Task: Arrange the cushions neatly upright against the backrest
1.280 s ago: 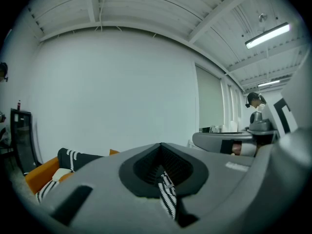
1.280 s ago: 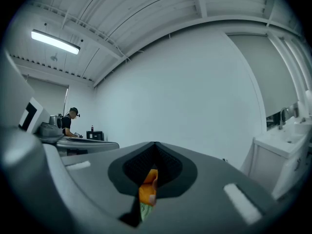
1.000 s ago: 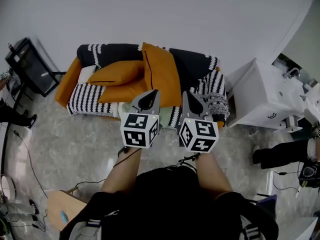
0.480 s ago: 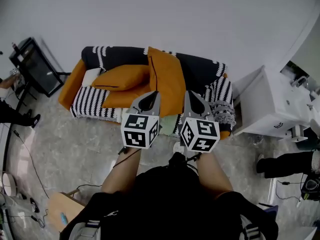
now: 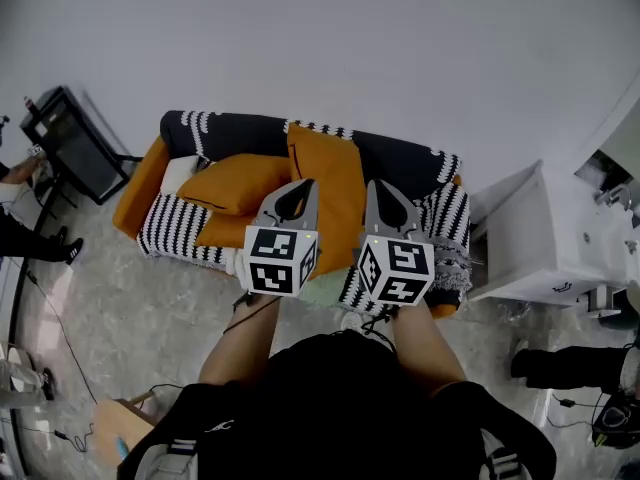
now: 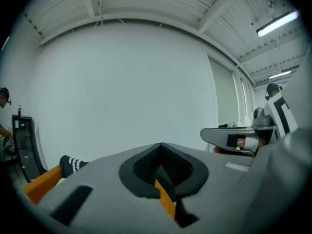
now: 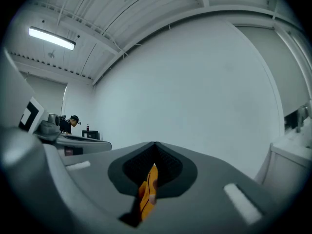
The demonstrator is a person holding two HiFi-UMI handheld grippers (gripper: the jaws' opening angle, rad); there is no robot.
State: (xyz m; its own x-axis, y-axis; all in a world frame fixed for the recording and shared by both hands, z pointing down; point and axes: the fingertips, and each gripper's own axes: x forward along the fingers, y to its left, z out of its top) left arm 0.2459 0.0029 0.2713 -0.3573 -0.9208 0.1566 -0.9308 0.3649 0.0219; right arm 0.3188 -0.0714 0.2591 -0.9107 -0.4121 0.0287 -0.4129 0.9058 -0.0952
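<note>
Orange fabric, three cushions on a black-and-white striped sofa (image 5: 178, 224): the tall cushion (image 5: 326, 173) stands on edge at centre, apparently against the backrest (image 5: 228, 128); the flat cushion (image 5: 232, 181) lies to its left; the lower cushion (image 5: 222, 232) lies partly under that one, toward the seat front. Change over the last second: both grippers have come forward with the person, from the sofa's front edge to over the seat; the cushions are unmoved. Left gripper (image 5: 291, 196): clenched, nothing held. Right gripper (image 5: 387, 200): likewise. Judgement: approach only, arranging not begun; the jaws must part before any grasp. Surroundings: white cabinet (image 5: 545, 243) beside the sofa's right end, grey knitted throw (image 5: 452, 264) on that end, black stand (image 5: 72, 146) at left. Obstruction: the two lying cushions overlap, so the upper probably goes first.
</note>
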